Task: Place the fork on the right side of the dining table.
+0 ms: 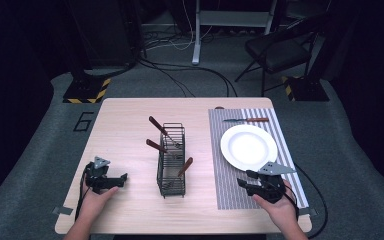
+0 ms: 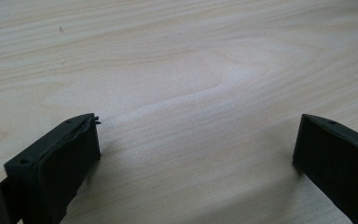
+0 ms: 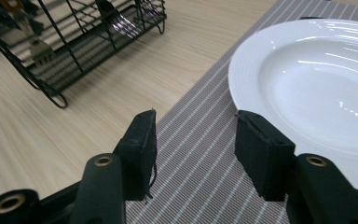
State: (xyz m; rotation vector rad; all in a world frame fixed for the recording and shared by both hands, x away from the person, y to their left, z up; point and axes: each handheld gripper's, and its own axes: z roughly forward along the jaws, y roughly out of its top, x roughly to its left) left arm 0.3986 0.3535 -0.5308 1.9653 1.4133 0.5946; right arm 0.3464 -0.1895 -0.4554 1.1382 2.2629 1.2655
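Observation:
A black wire cutlery rack (image 1: 171, 159) stands mid-table with three brown-handled utensils (image 1: 156, 124) sticking out of it. A white plate (image 1: 249, 146) lies on a striped placemat (image 1: 229, 185), with a brown-handled knife (image 1: 247, 120) beyond it. My left gripper (image 1: 122, 178) rests near the table's front left, open over bare wood (image 2: 191, 93). My right gripper (image 1: 243, 180) hovers open over the placemat (image 3: 200, 154), just before the plate (image 3: 317, 79), with the rack (image 3: 74, 51) off to its left.
The wooden table (image 1: 125, 125) has bare room at its left and back. A folding chair (image 1: 280, 50), cables on the floor and a stand with yellow-black tape (image 1: 86, 91) lie beyond the far edge.

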